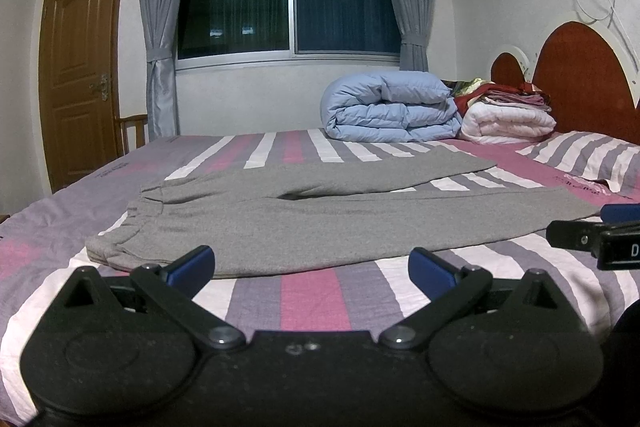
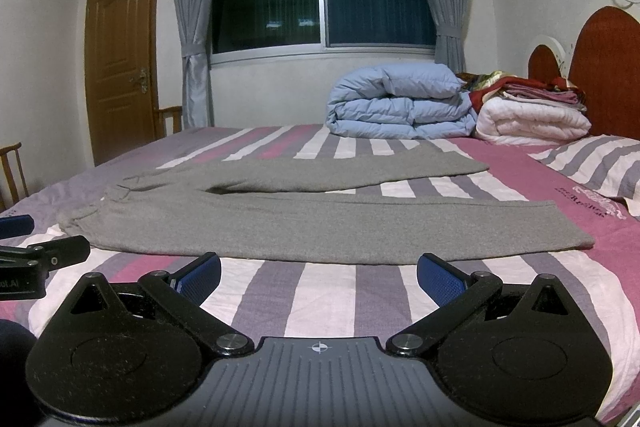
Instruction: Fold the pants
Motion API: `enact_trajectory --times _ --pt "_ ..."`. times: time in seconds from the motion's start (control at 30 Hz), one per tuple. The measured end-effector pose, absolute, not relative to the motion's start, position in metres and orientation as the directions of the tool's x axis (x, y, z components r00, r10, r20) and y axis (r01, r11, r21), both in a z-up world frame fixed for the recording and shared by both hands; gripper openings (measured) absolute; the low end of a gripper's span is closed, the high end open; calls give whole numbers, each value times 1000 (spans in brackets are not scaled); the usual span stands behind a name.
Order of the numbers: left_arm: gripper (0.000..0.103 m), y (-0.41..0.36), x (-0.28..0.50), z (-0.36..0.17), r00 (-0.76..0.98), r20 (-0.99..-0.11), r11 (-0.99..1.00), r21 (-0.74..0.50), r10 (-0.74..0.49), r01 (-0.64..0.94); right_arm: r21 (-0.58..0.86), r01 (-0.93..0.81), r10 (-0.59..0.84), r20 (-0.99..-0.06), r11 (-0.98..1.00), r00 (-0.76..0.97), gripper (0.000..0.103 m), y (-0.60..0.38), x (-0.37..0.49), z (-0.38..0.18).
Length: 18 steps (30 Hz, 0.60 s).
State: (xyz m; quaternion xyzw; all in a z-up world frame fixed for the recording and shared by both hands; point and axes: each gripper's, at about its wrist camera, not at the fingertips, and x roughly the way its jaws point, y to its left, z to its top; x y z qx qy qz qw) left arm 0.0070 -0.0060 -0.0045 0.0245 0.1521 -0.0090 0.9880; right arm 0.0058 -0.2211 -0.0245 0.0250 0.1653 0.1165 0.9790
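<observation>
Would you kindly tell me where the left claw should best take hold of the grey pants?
Probably the near corner of the waistband, approached low from the bed's near edge. The grey pants lie flat with legs spread apart, and the gathered elastic edge there gives the open left claw a thicker ridge to pinch.

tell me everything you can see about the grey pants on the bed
The grey knit-looking pants lie flat and unfolded on the pink, white and purple striped bedsheet. The gathered elastic waistband sits toward the door side, and the two legs spread apart in a narrow V toward the headboard side. The fabric looks soft with few wrinkles. Neither open claw touches them: the left claw and the right claw both sit short of the near edge.
</observation>
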Motion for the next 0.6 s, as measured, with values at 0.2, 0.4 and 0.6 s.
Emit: enact_trajectory --times 0.2,0.4,0.6 --pt "97 -6 7 -5 954 -300 999 46 -11 25 89 -219 236 -318 972 918 103 -221 5 -24" --pt "97 -6 7 -5 954 -301 999 47 -11 26 88 -219 236 -318 972 918 103 -221 5 -24" --pt "97 -6 7 -5 954 -300 999 48 -10 25 89 -219 236 -318 972 918 103 -221 4 -25"
